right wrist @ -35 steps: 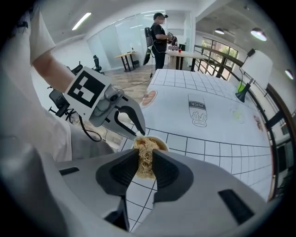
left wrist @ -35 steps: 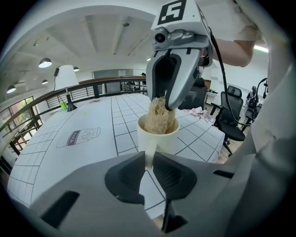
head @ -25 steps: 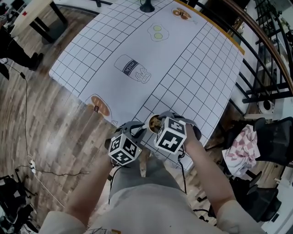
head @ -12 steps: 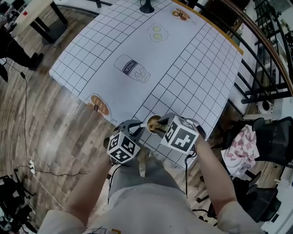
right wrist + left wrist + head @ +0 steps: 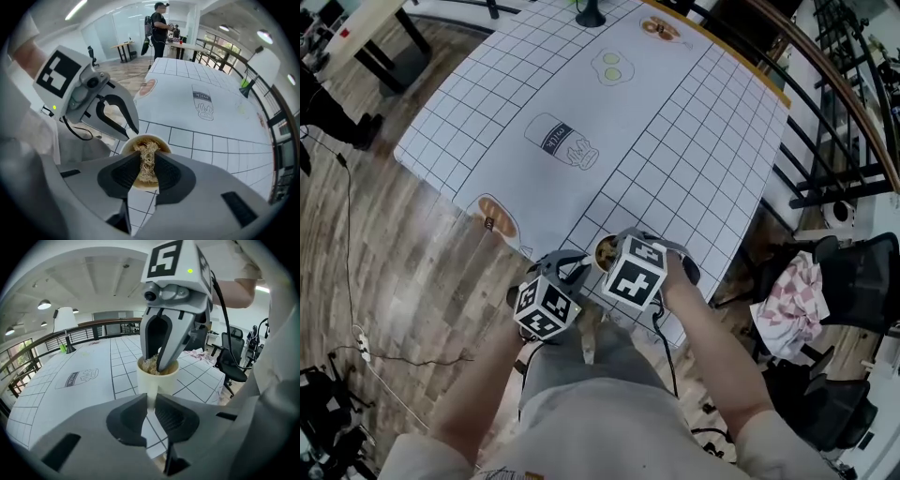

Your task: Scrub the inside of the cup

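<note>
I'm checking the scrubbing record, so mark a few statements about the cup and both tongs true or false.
1. The left tongs are closed on the cup. True.
2. The right tongs are empty. False: they pinch a fibrous scrubber, and have just been closing on it.
3. The cup lies on its side. False: it stands upright.
4. The scrubber reaches into the cup. True.
5. The cup sits mid-table. False: it is near the table edge closest to the person.

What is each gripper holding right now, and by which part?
Left gripper pinches the cup by its near side. Right gripper, jaws just closed tighter, pinches the straw-coloured scrubber along its length, inside the cup.
</note>
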Demonstrator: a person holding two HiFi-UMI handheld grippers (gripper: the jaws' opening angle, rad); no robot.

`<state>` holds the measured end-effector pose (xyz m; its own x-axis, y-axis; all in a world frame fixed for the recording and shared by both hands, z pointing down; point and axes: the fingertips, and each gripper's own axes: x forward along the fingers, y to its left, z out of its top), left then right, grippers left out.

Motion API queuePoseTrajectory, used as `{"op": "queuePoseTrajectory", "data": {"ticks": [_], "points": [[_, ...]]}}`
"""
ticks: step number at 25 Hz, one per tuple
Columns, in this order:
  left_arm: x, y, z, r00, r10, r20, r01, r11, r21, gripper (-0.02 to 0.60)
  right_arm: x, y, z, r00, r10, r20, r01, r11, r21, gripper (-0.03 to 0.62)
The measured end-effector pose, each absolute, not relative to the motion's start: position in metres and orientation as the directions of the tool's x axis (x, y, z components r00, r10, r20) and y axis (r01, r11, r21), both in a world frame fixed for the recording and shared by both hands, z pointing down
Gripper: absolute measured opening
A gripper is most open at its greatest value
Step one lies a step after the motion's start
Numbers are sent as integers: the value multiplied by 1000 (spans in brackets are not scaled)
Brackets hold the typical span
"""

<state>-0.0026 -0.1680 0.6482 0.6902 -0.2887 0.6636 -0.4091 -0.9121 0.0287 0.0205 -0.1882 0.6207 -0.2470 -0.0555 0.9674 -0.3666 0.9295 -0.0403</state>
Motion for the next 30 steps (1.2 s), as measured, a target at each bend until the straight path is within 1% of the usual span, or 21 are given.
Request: {"op": "queuePoseTrajectory", "data": {"ticks": [2, 4, 6, 8, 11, 13, 15, 18, 20, 24, 27, 30], "points": [[-2, -170, 649, 680, -291, 673, -416, -909, 27, 61, 22, -181, 619, -304, 23, 952, -354, 925, -135, 92], [-2, -169, 649, 674, -291, 679, -422, -906, 30, 61, 23, -164, 613, -356, 109, 928, -304, 926, -226, 86], [-2, -169, 649, 672, -294, 679, -425, -905, 28, 61, 24, -150, 602, -390, 163, 906, -271, 920, -283, 84], [-3, -171, 648, 673, -302, 675, -433, -901, 29, 61, 25, -150, 591, -398, 140, 907, -272, 926, -262, 84], [-2, -173, 645, 685, -305, 662, -445, -894, 49, 57, 30, -161, 590, -343, 31, 939, -312, 939, -144, 86], [-1, -172, 644, 687, -304, 660, -448, -892, 55, 55, 31, -161, 600, -308, -10, 951, -333, 938, -98, 86], [-1, -170, 645, 677, -301, 672, -439, -897, 41, 57, 29, -158, 613, -295, -27, 955, -351, 933, -82, 86], [-3, -168, 650, 654, -304, 693, -432, -902, 13, 57, 23, -151, 623, -315, -10, 949, -355, 929, -108, 86], [-5, -169, 650, 650, -317, 690, -449, -894, 11, 57, 21, -148, 622, -347, 25, 937, -350, 924, -154, 84], [-5, -174, 653, 621, -346, 703, -475, -880, -14, 54, 21, -137, 612, -460, 85, 884, -367, 888, -277, 83], [-9, -178, 654, 613, -355, 705, -502, -865, 1, 46, 14, -131, 599, -555, 75, 829, -390, 856, -339, 83], [-12, -177, 655, 606, -365, 706, -521, -854, 5, 44, 13, -131, 587, -616, 28, 787, -427, 828, -363, 83]]}}
